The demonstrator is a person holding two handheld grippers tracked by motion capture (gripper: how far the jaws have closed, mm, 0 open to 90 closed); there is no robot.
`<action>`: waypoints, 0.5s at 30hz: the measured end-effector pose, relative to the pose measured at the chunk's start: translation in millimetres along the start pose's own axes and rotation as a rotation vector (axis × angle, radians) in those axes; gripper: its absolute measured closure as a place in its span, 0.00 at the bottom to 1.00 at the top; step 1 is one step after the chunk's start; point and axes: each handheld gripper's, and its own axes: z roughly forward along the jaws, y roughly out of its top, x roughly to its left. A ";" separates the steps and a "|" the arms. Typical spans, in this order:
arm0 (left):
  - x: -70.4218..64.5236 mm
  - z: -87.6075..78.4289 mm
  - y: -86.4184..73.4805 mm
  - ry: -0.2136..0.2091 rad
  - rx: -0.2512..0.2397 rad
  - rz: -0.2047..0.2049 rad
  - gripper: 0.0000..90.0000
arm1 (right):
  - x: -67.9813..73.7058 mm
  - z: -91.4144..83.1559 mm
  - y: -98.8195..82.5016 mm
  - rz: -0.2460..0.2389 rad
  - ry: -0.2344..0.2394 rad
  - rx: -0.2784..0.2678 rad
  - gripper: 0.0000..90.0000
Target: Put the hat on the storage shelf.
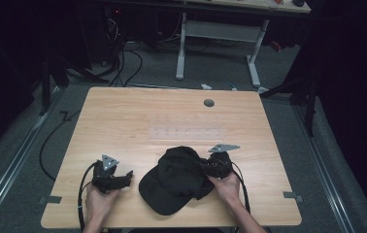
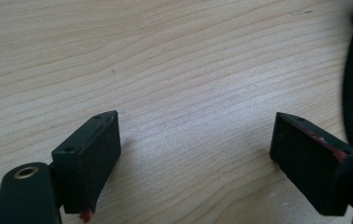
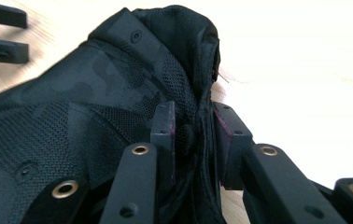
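Fabric at the right edge of a black cap (image 1: 174,179), lying on the near middle of the bench (image 1: 123,121), is being pinched by the right tool (image 3: 194,135), while the left tool (image 2: 195,154) is being held open just left of it.

i see light wood-grain table (image 1: 123,116), rectangular, rounded corners. round grey grommet (image 1: 208,103) set near far edge, centre. pale translucent strip (image 1: 187,132) lies flat mid-table. black cap (image 1: 174,179) rests directly on near half, just beside strip's near side. small grey tape tabs at near-left corner (image 1: 50,200) and near-right edge (image 1: 293,195).
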 end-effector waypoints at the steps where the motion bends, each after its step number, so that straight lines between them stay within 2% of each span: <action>1: 0.1 -0.2 0.9 -0.001 0.009 -0.003 0.19 | -0.6 -1.3 0.6 -0.004 0.006 -0.005 0.81; 5: -0.7 -2.8 3.6 -0.031 0.029 -0.042 0.18 | -1.8 -7.2 4.9 -0.021 0.023 -0.031 0.81; 8: -4.8 -3.4 2.5 -0.057 0.043 -0.043 0.19 | -1.8 -14.8 8.1 -0.039 0.034 -0.045 0.81; 9: -7.3 -3.6 2.6 -0.066 0.049 -0.044 0.19 | -3.2 -17.4 8.6 -0.039 0.052 -0.053 0.81; 11: -13.3 -6.5 5.3 -0.104 0.061 -0.065 0.19 | -6.4 -21.4 8.8 -0.034 0.078 -0.068 0.82; 15: -21.9 -12.6 12.4 -0.168 0.069 -0.092 0.20 | -10.1 -26.5 12.2 -0.038 0.092 -0.078 0.82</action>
